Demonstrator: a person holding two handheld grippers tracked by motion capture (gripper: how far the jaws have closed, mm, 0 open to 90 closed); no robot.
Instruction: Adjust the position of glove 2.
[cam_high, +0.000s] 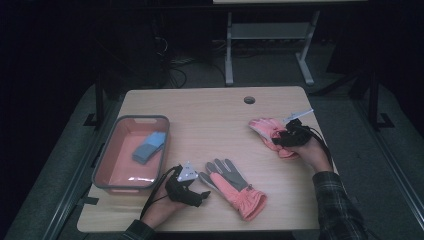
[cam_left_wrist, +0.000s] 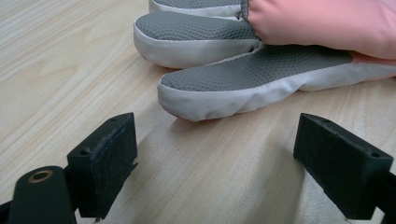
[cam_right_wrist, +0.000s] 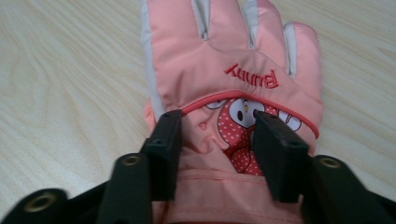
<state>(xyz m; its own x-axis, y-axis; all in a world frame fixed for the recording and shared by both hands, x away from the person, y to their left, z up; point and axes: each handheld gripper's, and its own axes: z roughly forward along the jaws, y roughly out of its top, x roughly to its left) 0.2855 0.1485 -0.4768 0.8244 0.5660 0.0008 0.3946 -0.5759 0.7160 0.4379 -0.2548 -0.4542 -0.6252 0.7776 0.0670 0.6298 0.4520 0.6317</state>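
Note:
Two pink winter gloves lie on the wooden table (cam_high: 210, 120). The near glove (cam_high: 232, 187) lies palm up, with grey mesh fingers (cam_left_wrist: 252, 74) and white edging. My left gripper (cam_high: 203, 193) rests on the table just left of its fingertips. Its jaws (cam_left_wrist: 215, 163) stand open, with bare wood between them and the glove a little ahead. The far glove (cam_high: 270, 131) lies back up, showing a cartoon patch and the word "Bunny" (cam_right_wrist: 233, 79). My right gripper (cam_high: 282, 139) is shut on that glove near its cuff, and pink fabric bunches between the jaws (cam_right_wrist: 217, 140).
A grey bin (cam_high: 107, 160) with a pink inside stands at the table's left and holds a blue item (cam_high: 149, 146). A cable hole (cam_high: 249, 99) sits near the far edge. Dark floor and a table frame (cam_high: 270, 45) lie beyond.

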